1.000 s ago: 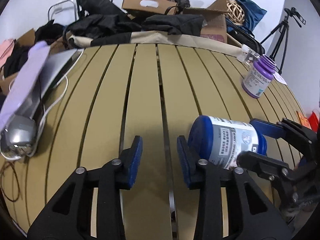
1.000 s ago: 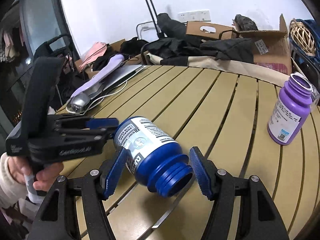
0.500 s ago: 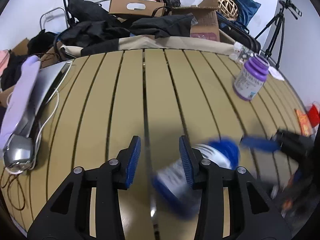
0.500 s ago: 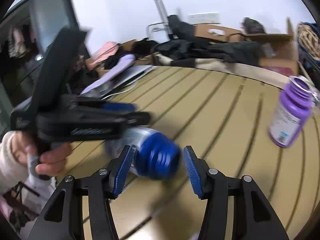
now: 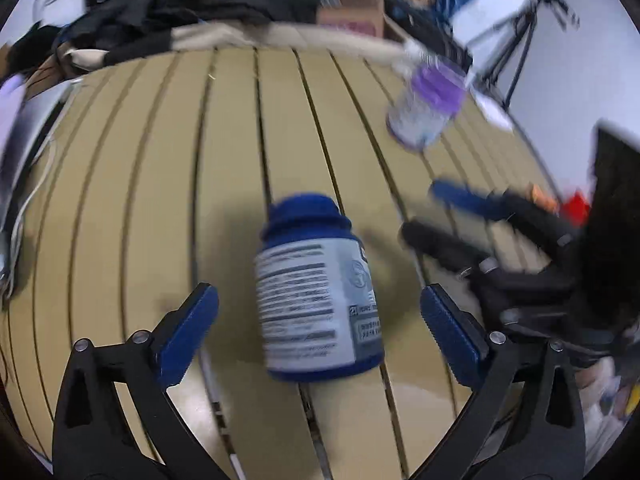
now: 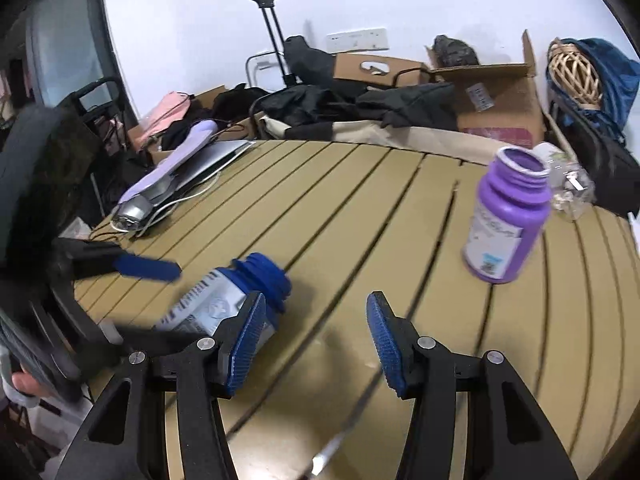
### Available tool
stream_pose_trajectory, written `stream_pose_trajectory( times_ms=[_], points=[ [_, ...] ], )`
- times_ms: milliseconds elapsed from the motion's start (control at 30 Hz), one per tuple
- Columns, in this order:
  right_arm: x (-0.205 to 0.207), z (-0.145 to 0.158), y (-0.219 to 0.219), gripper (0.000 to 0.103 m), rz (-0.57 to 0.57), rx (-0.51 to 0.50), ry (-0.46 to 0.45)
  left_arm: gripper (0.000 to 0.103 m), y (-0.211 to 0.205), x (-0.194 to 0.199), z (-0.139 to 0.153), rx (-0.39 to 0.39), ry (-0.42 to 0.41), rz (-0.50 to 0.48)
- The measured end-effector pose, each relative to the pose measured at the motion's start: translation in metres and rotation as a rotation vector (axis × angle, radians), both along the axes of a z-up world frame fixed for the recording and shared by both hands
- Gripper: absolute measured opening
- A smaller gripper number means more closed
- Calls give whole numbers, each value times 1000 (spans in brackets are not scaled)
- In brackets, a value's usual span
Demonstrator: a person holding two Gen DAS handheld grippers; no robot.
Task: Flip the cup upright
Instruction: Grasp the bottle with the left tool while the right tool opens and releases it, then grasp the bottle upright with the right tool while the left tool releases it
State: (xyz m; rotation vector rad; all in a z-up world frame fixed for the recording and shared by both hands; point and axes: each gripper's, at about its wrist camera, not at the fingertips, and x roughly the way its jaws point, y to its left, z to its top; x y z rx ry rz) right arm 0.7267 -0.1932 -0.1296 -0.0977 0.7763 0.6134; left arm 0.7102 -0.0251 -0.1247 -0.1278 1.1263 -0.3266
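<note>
The blue bottle is the thing to stand up. It lies on its side on the bench, with its open neck pointing away from the left camera and its flat bottom near that camera. Nothing holds it.

The left hand-held gripper is spread wide, with one blue pad on each side of the bottle and a gap on both sides. It looks lined up this way so it can close on the fat middle of the bottle, which is the easiest part to squeeze. It is not touching the bottle, so the grab is not done yet.

The right hand-held gripper is open too and holds nothing. In its own view the bottle sits off to its left, partly behind its left pad, not between the pads. I think it waits there to the side so the other one has room (it could help steady the bottle if it rolls).

A round bottle on a slatted top may roll, so the squeeze should be slow and even.

The purple bottle stands upright with its mouth open, well apart from the blue one, so it should not get bumped.
</note>
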Motion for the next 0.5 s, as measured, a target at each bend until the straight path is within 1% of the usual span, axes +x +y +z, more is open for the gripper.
stream_pose_trajectory(
  times_ms=[33, 67, 100, 133, 167, 200, 267, 300, 333, 400, 467, 500],
  points=[
    [-1, 0, -2, 58, -8, -15, -4, 76, -1, 6, -8, -16, 44, 5],
    [-1, -1, -4, 58, -13, -25, -5, 61, 1, 12, -18, -32, 104, 31],
    [-2, -2, -5, 58, -14, -29, -5, 59, 2, 15, -24, -69, 139, 37],
    [-3, -3, -3, 58, -8, -35, -5, 59, 4, 15, -24, -76, 121, 42],
    [-4, -4, -2, 58, -4, -40, -7, 59, 1, 14, -23, -45, 98, 42],
    [-5, -4, 2, 58, 4, -47, -15, 59, 1, 13, -23, -38, 84, 42],
    [-6, -2, 4, 58, 9, -53, -25, 59, 5, 13, -22, -54, 64, 60],
    [-5, 1, 6, 58, 11, -52, -30, 59, 9, 13, -20, -53, 38, 79],
    [-4, 4, 7, 58, 4, -54, -33, 59, 12, 12, -15, -50, 1, 96],
    [-2, 17, 5, 59, -7, -30, -51, 59, 18, 7, 3, -3, -159, 137],
    [2, 31, 3, 66, 1, 45, -50, 59, 21, -6, 24, 70, -394, 162],
    [7, 44, -3, 75, 56, 158, -41, 59, 20, -16, 34, 106, -527, 155]
  ],
)
